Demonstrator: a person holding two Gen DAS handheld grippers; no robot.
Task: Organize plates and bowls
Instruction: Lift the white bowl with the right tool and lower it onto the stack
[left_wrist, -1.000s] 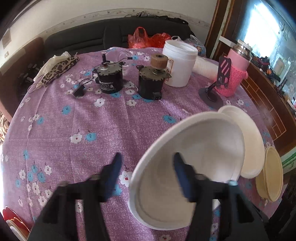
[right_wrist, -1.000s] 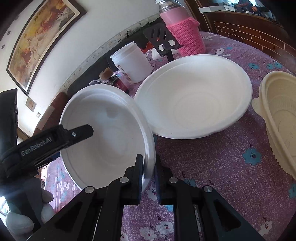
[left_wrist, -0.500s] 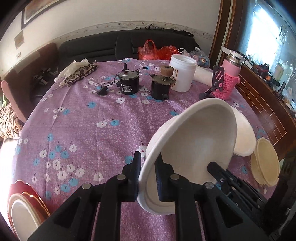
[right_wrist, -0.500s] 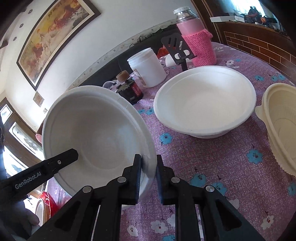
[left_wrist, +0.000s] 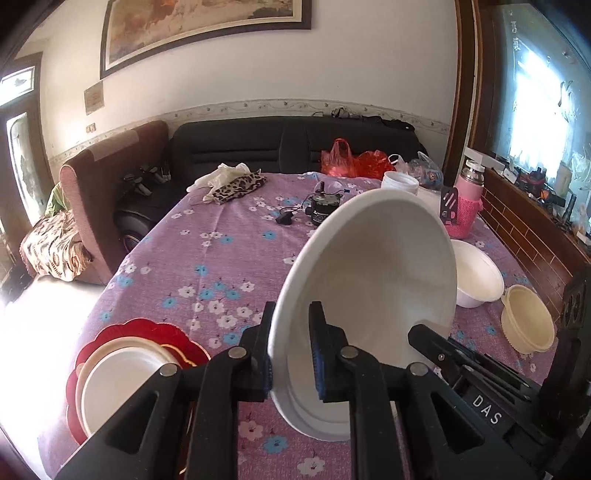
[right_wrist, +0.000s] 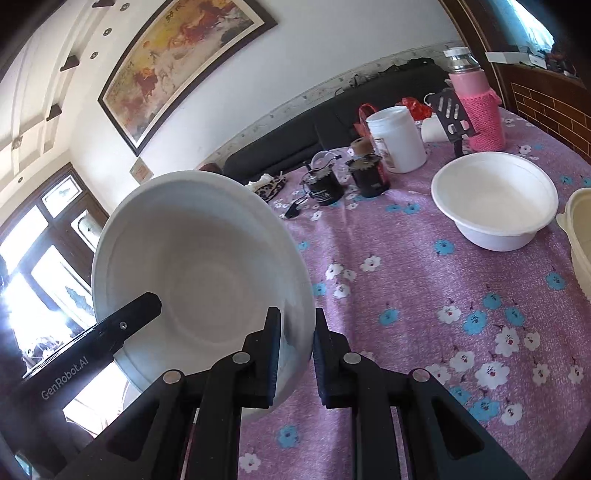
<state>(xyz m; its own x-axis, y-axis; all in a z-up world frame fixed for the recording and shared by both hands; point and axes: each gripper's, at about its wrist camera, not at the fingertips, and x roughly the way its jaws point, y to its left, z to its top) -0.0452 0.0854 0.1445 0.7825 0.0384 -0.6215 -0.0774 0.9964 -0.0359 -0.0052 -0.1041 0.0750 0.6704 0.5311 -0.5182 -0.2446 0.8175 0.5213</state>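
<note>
Meanwhile, both the left gripper (left_wrist: 291, 345) and right gripper (right_wrist: 295, 349) clamped opposite rims of the white bowl (left_wrist: 369, 295), which had risen off the tablecloth (left_wrist: 207, 258), ready for stacking elsewhere.
</note>
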